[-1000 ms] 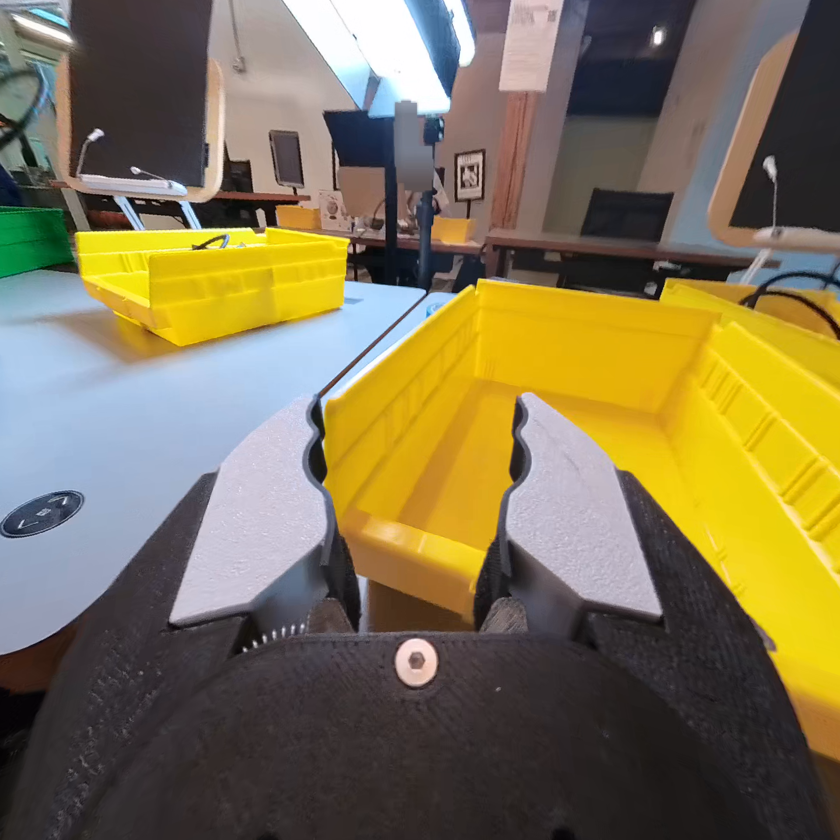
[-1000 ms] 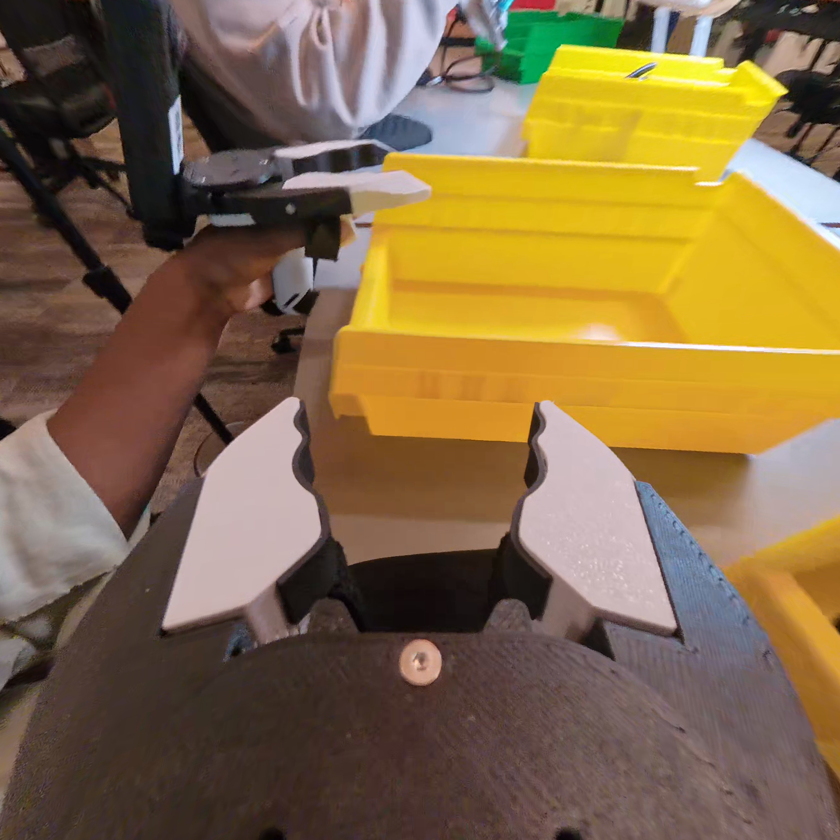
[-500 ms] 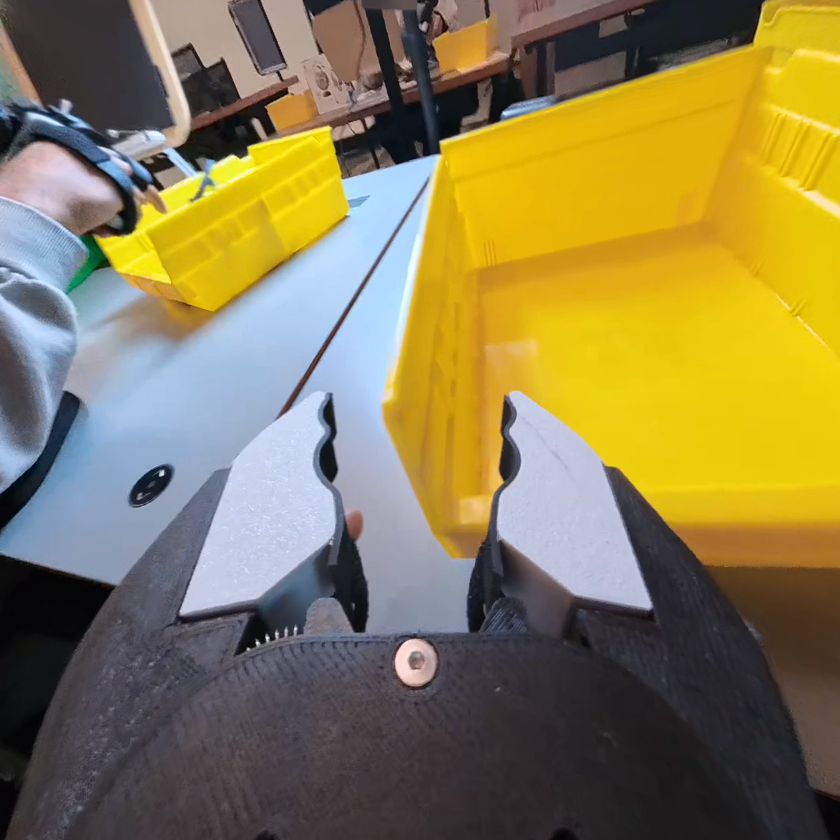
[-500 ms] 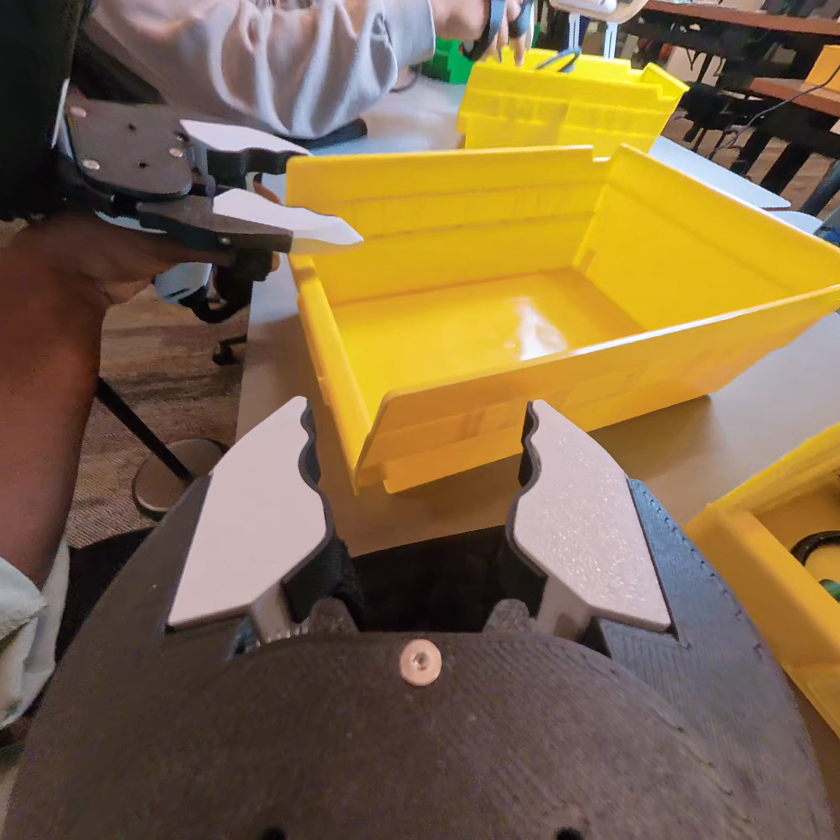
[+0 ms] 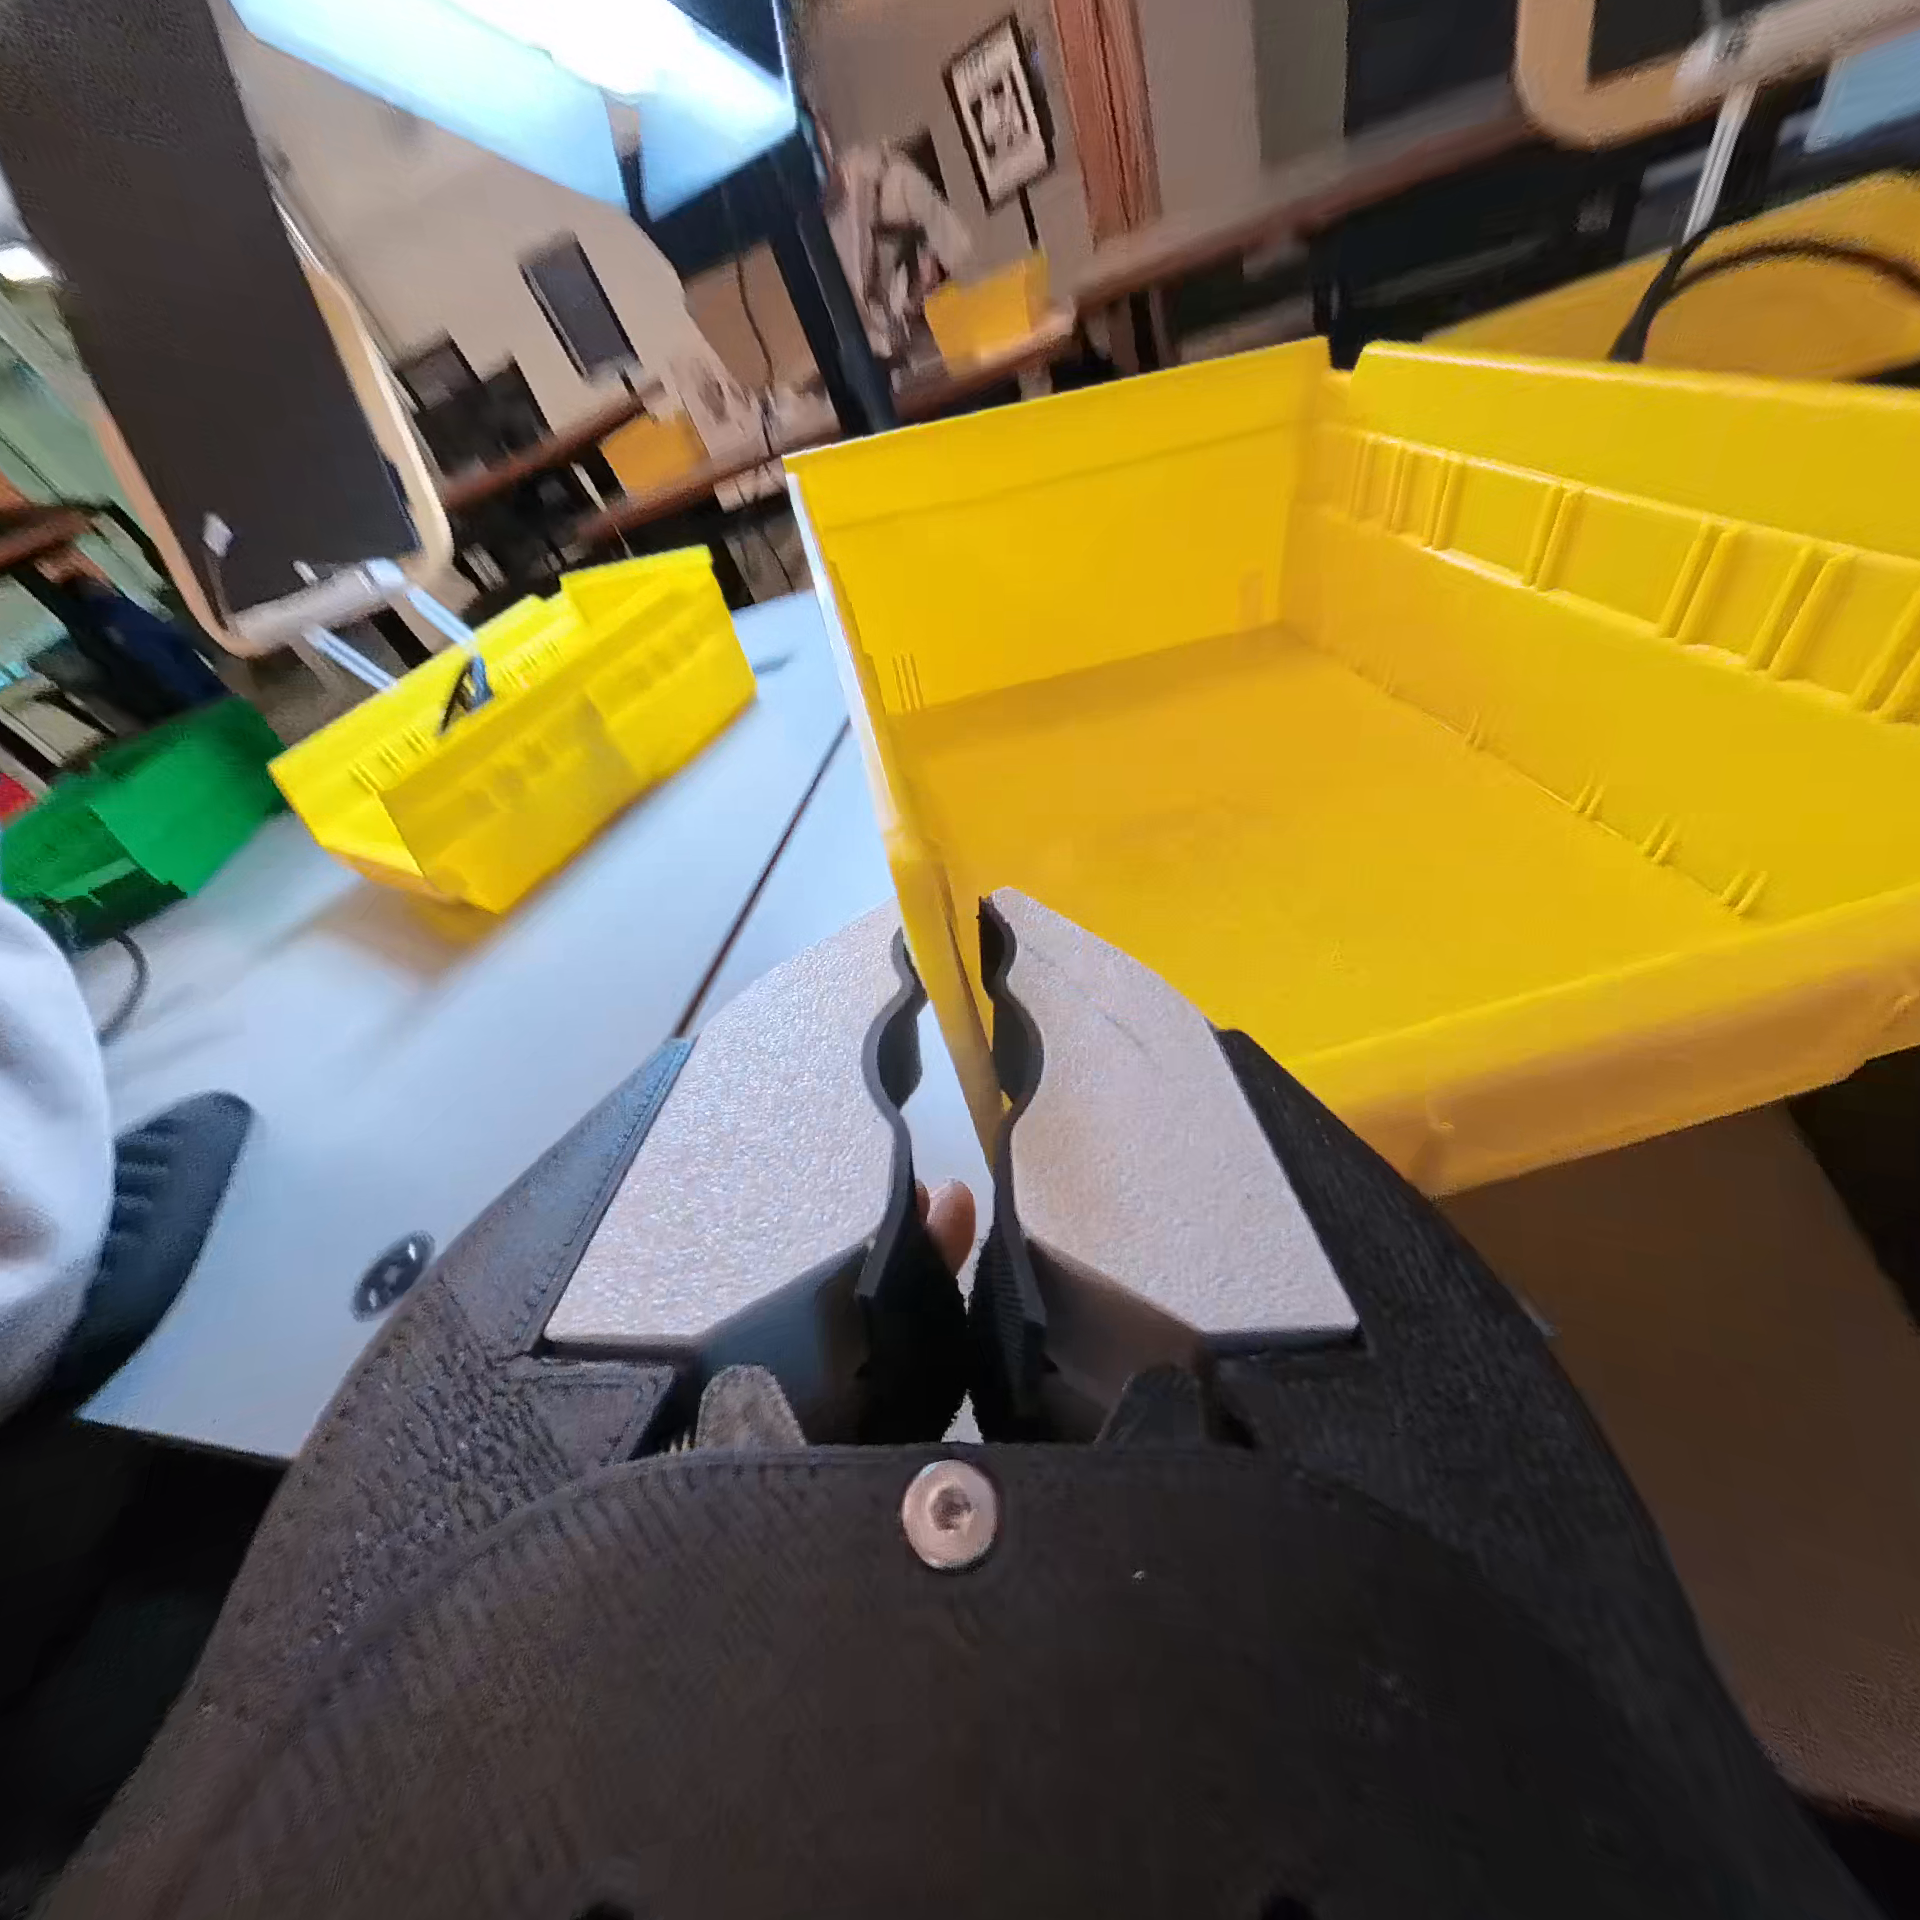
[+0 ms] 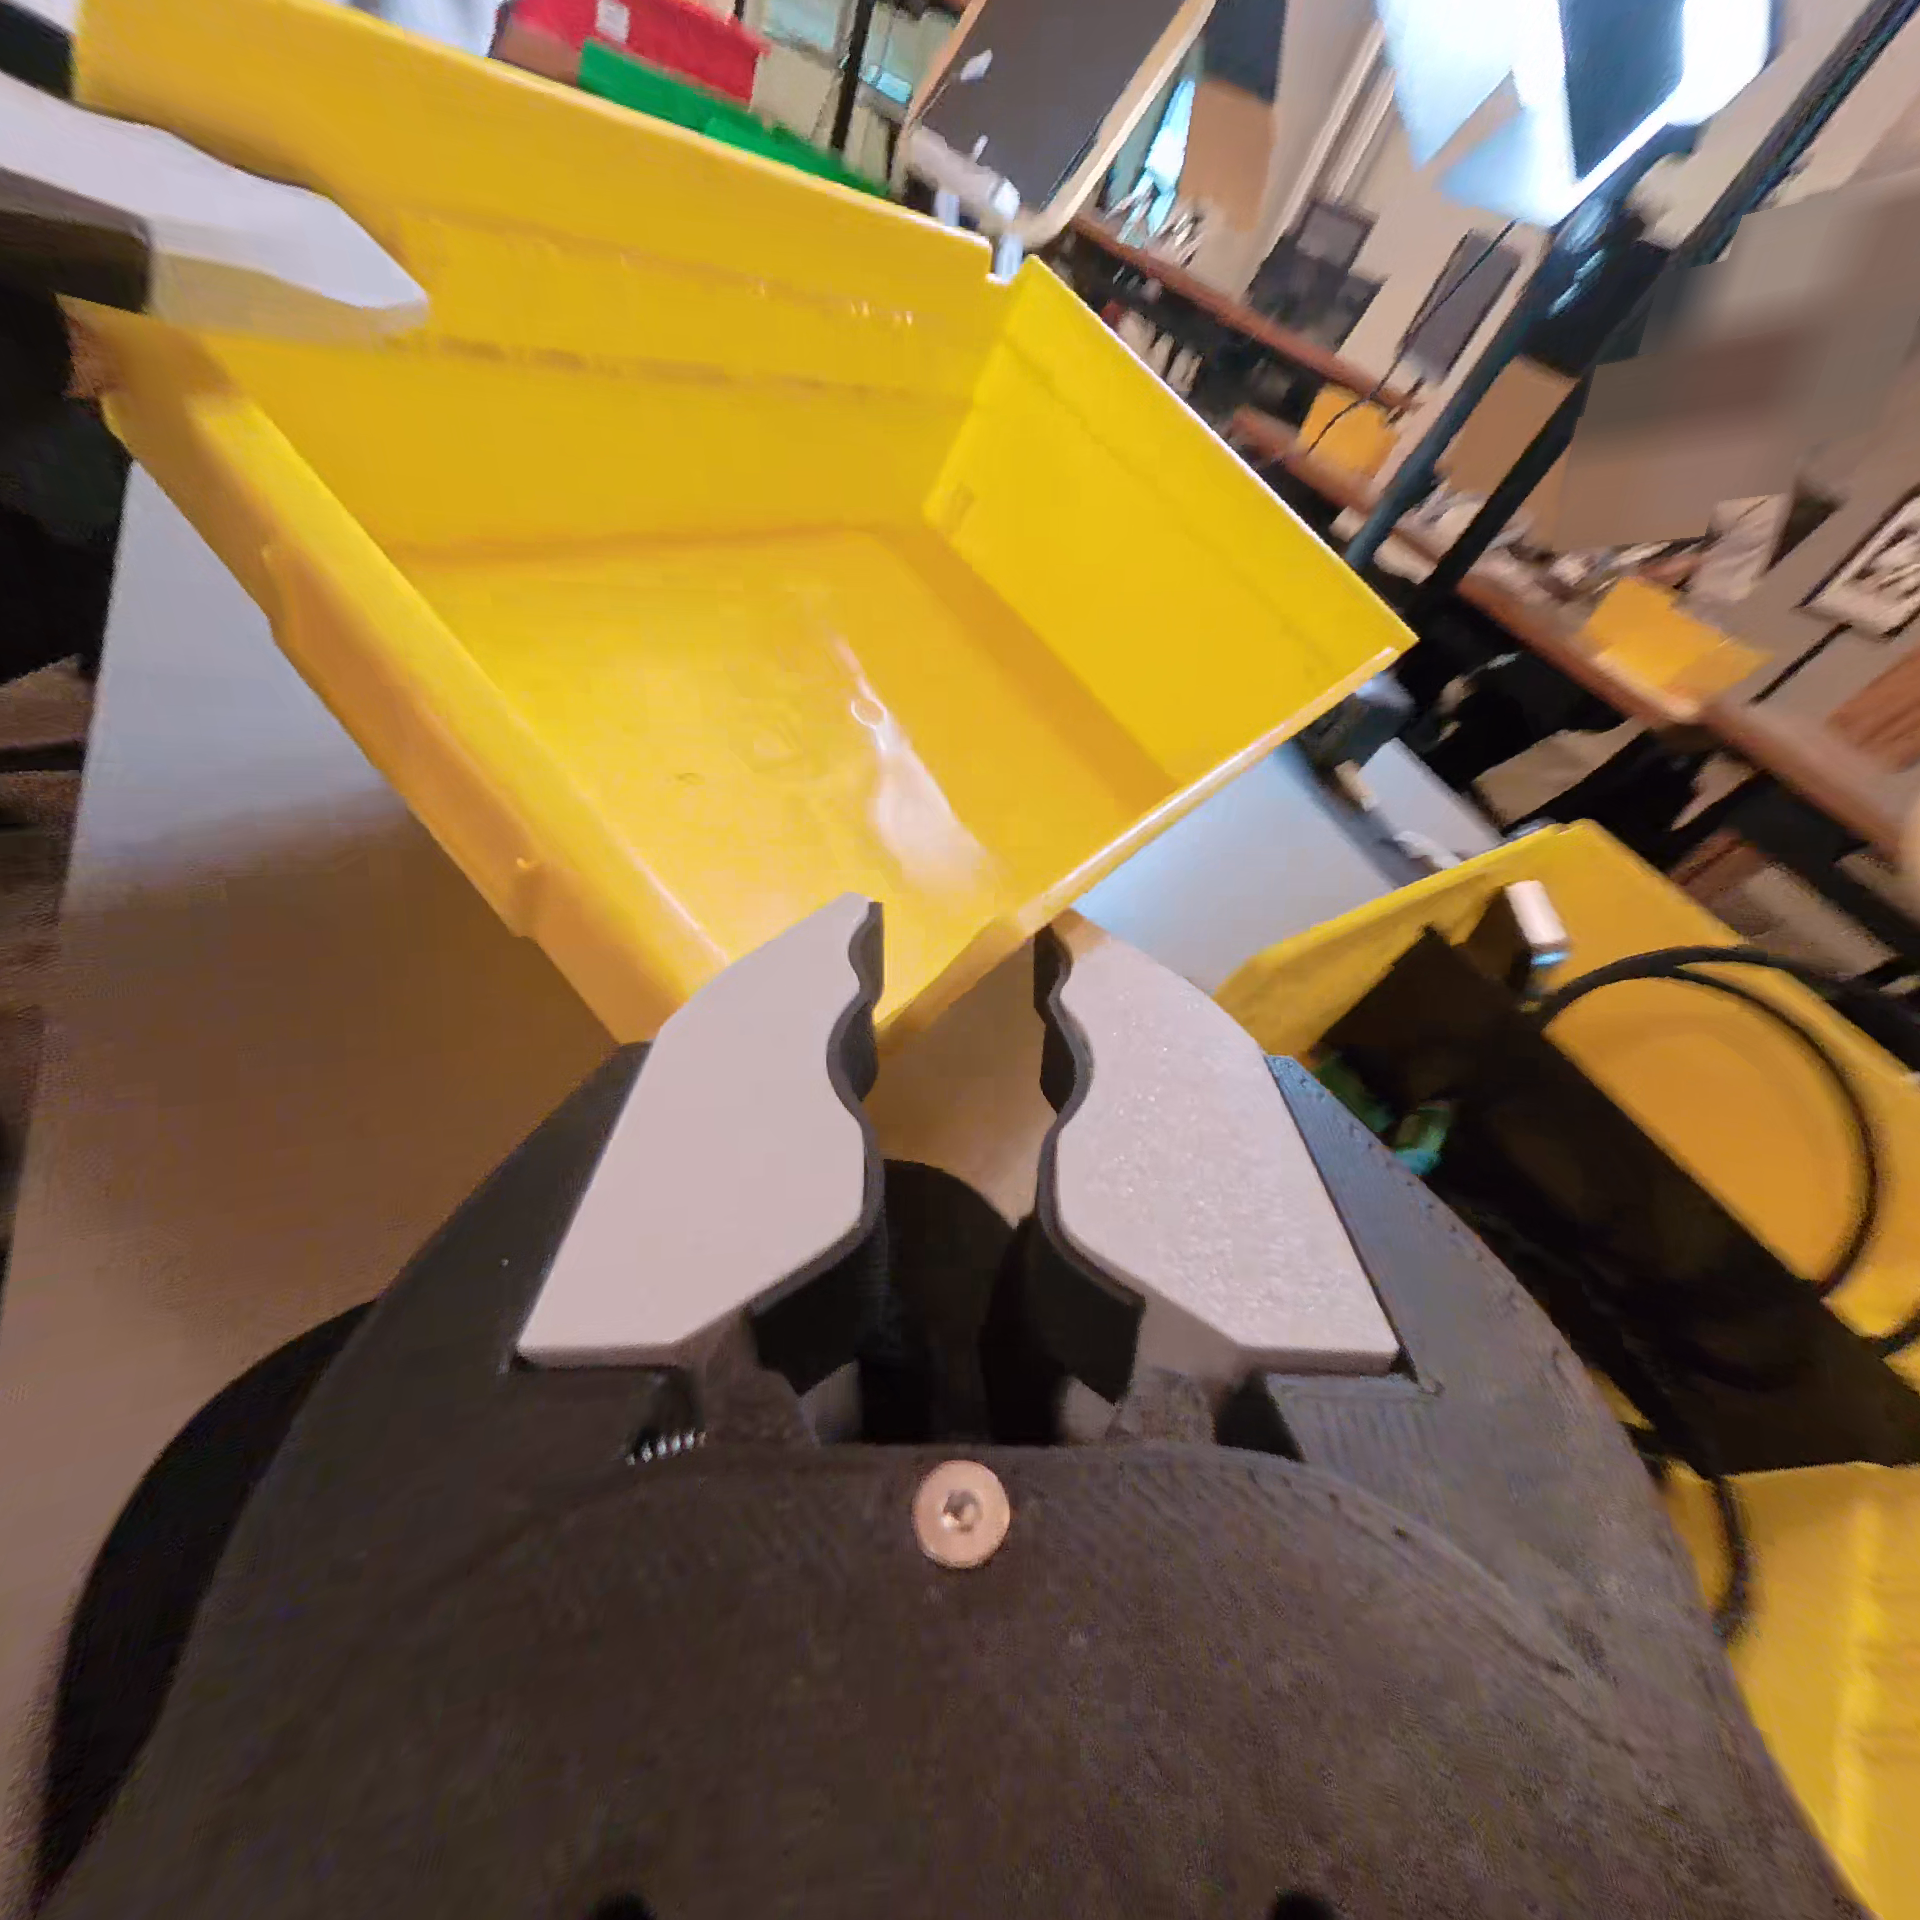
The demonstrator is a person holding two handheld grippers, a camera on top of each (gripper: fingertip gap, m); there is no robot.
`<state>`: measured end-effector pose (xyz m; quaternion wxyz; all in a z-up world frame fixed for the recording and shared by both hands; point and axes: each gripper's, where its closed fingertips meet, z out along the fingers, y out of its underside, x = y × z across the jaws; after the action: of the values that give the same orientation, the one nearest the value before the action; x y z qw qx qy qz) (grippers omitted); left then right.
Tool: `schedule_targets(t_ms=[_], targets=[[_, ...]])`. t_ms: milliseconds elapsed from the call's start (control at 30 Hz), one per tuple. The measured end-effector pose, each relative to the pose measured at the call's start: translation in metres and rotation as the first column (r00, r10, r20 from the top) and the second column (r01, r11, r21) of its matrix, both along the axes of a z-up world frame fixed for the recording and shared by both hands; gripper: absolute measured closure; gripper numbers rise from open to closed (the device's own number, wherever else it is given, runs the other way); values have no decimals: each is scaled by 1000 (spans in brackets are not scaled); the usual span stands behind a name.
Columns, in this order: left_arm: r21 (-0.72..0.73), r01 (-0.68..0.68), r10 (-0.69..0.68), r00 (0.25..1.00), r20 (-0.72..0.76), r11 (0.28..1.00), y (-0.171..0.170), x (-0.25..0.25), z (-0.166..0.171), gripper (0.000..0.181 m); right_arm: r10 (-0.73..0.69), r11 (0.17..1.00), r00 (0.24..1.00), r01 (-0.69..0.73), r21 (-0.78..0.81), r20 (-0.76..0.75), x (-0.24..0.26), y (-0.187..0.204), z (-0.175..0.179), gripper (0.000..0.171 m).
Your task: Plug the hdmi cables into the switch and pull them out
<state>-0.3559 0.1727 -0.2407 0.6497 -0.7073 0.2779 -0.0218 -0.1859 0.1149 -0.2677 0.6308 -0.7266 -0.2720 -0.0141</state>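
An empty yellow bin fills the middle of both views. My left gripper is shut on the bin's left side wall, near its front corner. My right gripper is closed down on the rim of the same bin at its near corner. The bin looks tilted. One grey finger of the left gripper shows at the bin's far wall in the right wrist view. A second yellow bin at the right holds a black cable and dark items. No switch is clearly visible.
Another yellow bin and a green bin sit on the grey table to the left. A person's pale sleeve is at the left edge. A further yellow bin with a black cable lies behind. Desks and stands fill the background. The grippers' ends are close to 20 cm from one another.
Both grippers were open and clear of the bin. They have moved onto it and closed, the left on its side wall, the right on its near corner rim. The bin now looks tilted.
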Motion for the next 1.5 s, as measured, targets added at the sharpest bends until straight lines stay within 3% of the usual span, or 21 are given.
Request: schedule_targets(t_ms=[167, 300, 533, 700, 900, 1033, 1233, 1367, 1433, 1500], targets=[[219, 28, -54, 992, 115, 975, -32, 38, 61, 174, -92, 968, 994, 75, 241, 61, 38, -34, 65, 145], [357, 100, -170, 970, 171, 929, -65, 103, 93, 173, -246, 906, 962, 183, 382, 122, 97, -78, 104, 147], [409, 344, -425, 897, 125, 845, -116, 259, 105, 172, -510, 808, 854, 436, 396, 101, 232, -167, 114, 148], [325, 502, -563, 817, 126, 801, -140, 365, 78, 172, -643, 735, 763, 590, 333, 69, 319, -213, 89, 149], [164, 610, -622, 782, 32, 775, -154, 447, 14, 170, -718, 686, 690, 682, 252, 88, 391, -239, 33, 151], [59, 642, -644, 765, 20, 764, -157, 467, -21, 170, -739, 670, 667, 716, 195, 92, 408, -246, 3, 153], [4, 673, -673, 740, 0, 740, -160, 484, -42, 167, -792, 610, 601, 773, 172, 106, 425, -251, -10, 154], [-78, 746, -749, 653, -113, 661, -165, 492, -72, 158, -812, 584, 570, 798, 148, 128, 434, -253, -18, 155], [-97, 750, -753, 636, -167, 654, -165, 488, -79, 154, -781, 622, 607, 778, 93, 148, 435, -252, -30, 148], [0, 711, -688, 682, -247, 704, -155, 477, -67, 136, -762, 648, 640, 751, 132, 99, 434, -254, -23, 131]])
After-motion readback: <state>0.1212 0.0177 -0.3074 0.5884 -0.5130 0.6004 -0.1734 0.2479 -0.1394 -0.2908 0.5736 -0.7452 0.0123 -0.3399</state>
